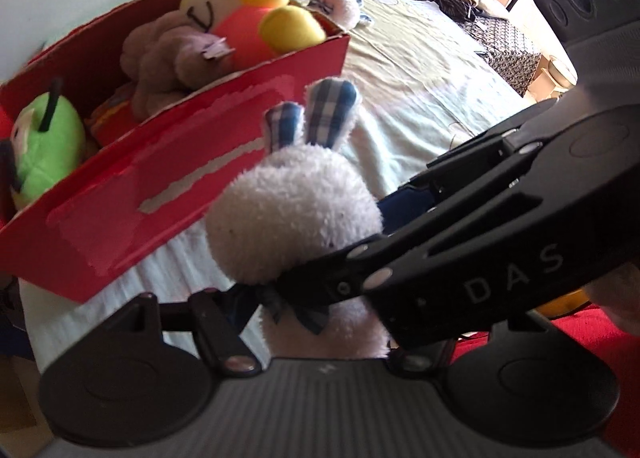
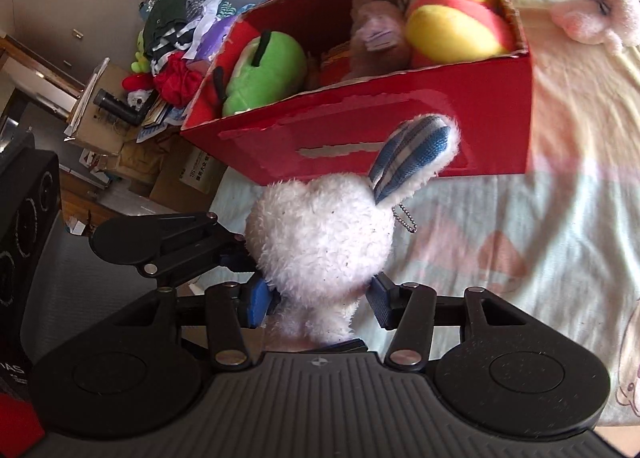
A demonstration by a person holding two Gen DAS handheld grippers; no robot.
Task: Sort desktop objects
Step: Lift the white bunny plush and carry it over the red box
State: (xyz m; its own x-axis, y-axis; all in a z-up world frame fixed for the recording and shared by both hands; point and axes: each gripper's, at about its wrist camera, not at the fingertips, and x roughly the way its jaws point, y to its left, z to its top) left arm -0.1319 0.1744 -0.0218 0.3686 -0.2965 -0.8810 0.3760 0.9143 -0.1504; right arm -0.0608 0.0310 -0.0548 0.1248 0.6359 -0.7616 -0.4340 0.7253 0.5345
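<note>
Here, both grippers level, left gripper [image 2: 240,254] and right gripper [image 2: 320,304] jaws seemingly pinching white rabbit plush [image 2: 320,242], near red box [image 2: 400,138].

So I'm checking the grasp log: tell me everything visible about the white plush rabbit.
The white plush rabbit is fluffy, with blue plaid ear linings, a plaid bow at its neck and a small ball chain by one ear. It is held upright, head up, just in front of the red box, above the bedsheet. Both the right gripper and the left gripper close on its neck and body.
</note>
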